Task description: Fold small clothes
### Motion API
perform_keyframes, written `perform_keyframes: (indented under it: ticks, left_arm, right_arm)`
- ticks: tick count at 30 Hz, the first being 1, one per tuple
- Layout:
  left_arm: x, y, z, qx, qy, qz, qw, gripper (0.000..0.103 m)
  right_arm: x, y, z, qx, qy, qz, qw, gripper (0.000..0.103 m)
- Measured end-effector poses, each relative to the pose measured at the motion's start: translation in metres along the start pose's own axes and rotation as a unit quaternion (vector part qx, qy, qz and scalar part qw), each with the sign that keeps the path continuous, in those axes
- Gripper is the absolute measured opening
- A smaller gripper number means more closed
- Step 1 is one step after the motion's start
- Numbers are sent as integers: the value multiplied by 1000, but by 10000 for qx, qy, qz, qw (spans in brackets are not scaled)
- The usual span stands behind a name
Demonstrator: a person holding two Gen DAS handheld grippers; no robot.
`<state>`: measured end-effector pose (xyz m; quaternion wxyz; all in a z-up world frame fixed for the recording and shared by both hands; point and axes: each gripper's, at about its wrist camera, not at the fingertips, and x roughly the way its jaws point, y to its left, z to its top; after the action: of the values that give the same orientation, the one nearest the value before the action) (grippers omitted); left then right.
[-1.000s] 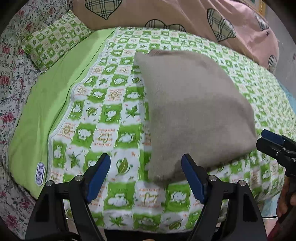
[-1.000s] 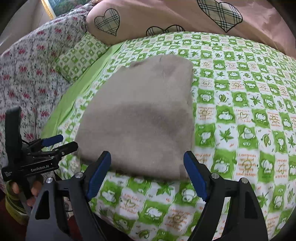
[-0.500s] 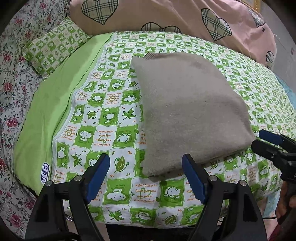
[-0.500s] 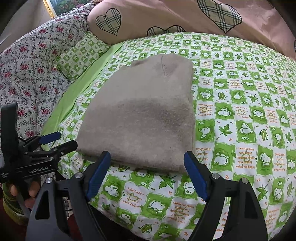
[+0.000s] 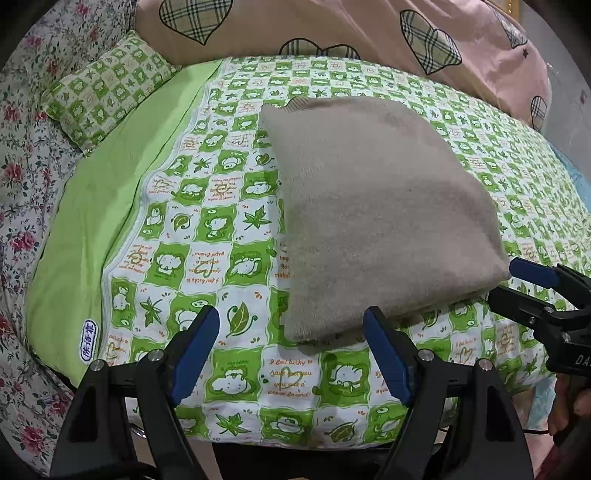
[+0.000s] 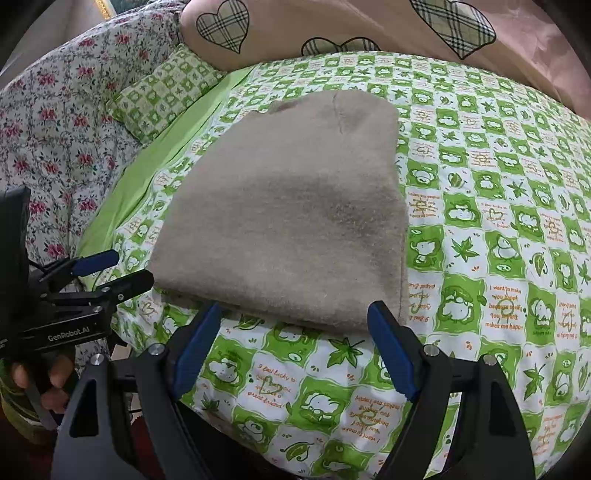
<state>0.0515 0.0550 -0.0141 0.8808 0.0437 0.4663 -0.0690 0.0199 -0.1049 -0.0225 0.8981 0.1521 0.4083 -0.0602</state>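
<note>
- Reading along the left gripper (image 6: 110,271) body in the right wrist view gives "GenRobot.AI"; the right gripper (image 5: 517,280) shows only "DA" at the frame edge in the left wrist view.
- A small blue-and-white label (image 5: 89,341) on the plain green sheet (image 5: 92,221) carries characters I cannot read.
- Orange phrases on the checked cover (image 5: 207,266) include "good lucky to have met you" and "I want to make you happy".
- The grey folded garment (image 6: 288,221) lies flat on the cover, its long axis running from the near bed edge toward the pink heart-print quilt (image 6: 332,26), narrower at the far end.
- Both grippers hover apart from the garment at its near edge, fingers spread wide, holding nothing.
</note>
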Motion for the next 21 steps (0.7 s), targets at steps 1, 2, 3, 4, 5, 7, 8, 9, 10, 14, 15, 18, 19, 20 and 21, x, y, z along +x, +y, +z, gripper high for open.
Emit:
perform_keyframes:
  ticks: [1,2,3,4,5,7,8,9,10,14,15,18,19,20,21]
  left_arm:
    - [0,0,1,18,-10,8,10000,81]
    - [-1,0,3,28,-14,28,10000,81]
    - [0,1,4,36,-15,45,10000,81]
    - [0,1,6,51,-17,56,10000,81]
    - [-1,1,8,73,-31,72,9999,81]
    - [-1,1,11,120,-59,112,9998,81]
    - [-1,1,13,144,-74,140,9998,81]
    - [-1,1,15,160,-85,156,9997,81]
    - [-1,2,16,172,-96,170,9997,81]
    - [3,3,23,214,-93,209,9995,81]
    - [4,2,24,215,-92,219,9995,81]
    - [6,2,27,239,-86,220,9994,81]
    - [6,2,28,250,-85,221,9994,81]
    - [6,1,28,263,-87,213,9994,81]
    - [6,1,29,270,-90,209,9994,81]
  right_arm:
    - [1,0,1,-26,18,-27,10000,82]
    - [2,1,1,-58,48,-59,10000,82]
    - [2,2,2,-97,82,-76,9999,82]
    - [3,3,4,-141,95,-82,9998,82]
    - [3,4,5,-198,106,-98,9997,82]
    - [4,6,8,-301,146,-146,9993,82]
    - [5,6,9,-347,170,-161,9991,82]
    - [5,6,11,-384,191,-183,9989,82]
    - [5,6,13,-414,203,-209,9987,82]
    - [6,3,20,-491,227,-248,9982,83]
    - [6,2,23,-495,232,-253,9982,83]
    - [8,0,27,-488,275,-244,9981,83]
    - [9,0,28,-492,291,-256,9980,83]
    - [10,0,30,-503,304,-265,9979,83]
    - [11,0,31,-512,310,-267,9978,83]
